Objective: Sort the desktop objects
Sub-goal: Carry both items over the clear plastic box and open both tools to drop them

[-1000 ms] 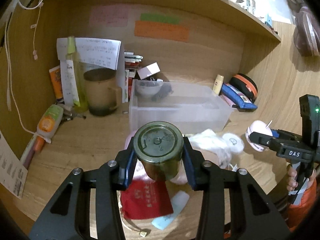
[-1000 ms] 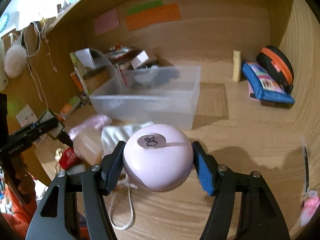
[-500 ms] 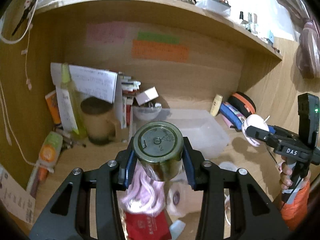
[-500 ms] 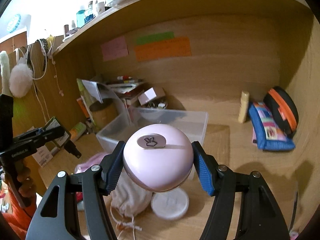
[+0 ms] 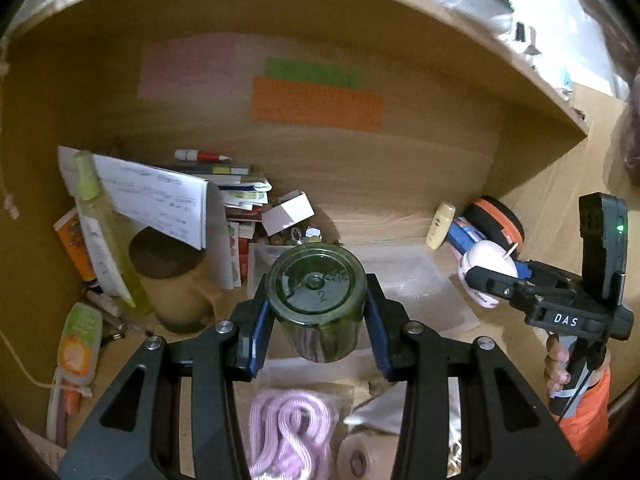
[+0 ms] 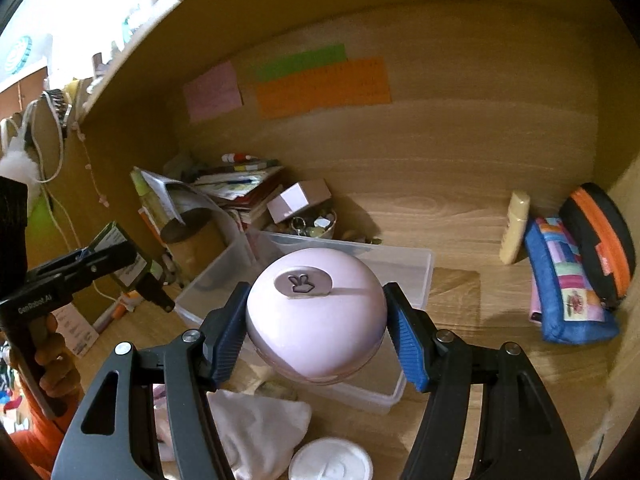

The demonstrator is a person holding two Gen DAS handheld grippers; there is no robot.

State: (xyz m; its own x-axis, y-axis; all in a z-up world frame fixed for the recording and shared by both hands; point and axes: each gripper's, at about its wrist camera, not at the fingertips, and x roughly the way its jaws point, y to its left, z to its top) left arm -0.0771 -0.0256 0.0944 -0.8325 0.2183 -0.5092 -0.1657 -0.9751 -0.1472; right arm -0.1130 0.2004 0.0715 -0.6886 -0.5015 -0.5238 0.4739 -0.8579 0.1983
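Note:
My left gripper (image 5: 316, 312) is shut on a dark green glass jar (image 5: 317, 296), held bottom toward the camera above the near edge of a clear plastic bin (image 5: 416, 276). My right gripper (image 6: 316, 320) is shut on a round pink case (image 6: 316, 312) with a rabbit mark, held over the same bin (image 6: 420, 276). The right gripper with the pink case also shows in the left wrist view (image 5: 486, 272), to the right of the bin. The left gripper with the jar shows at the left of the right wrist view (image 6: 132, 268).
On the desk lie a pink cord bundle (image 5: 288, 432), a white cloth pouch (image 6: 256, 428) and a white round lid (image 6: 332, 460). At the back stand a brown mug (image 5: 168, 280), papers, books, a small white box (image 5: 288, 212); a blue pouch (image 6: 568, 288) and orange-black case (image 6: 600, 244) right.
Both grippers have risen from the desk with their objects and moved forward, so that the jar and the pink case now hang over the clear bin.

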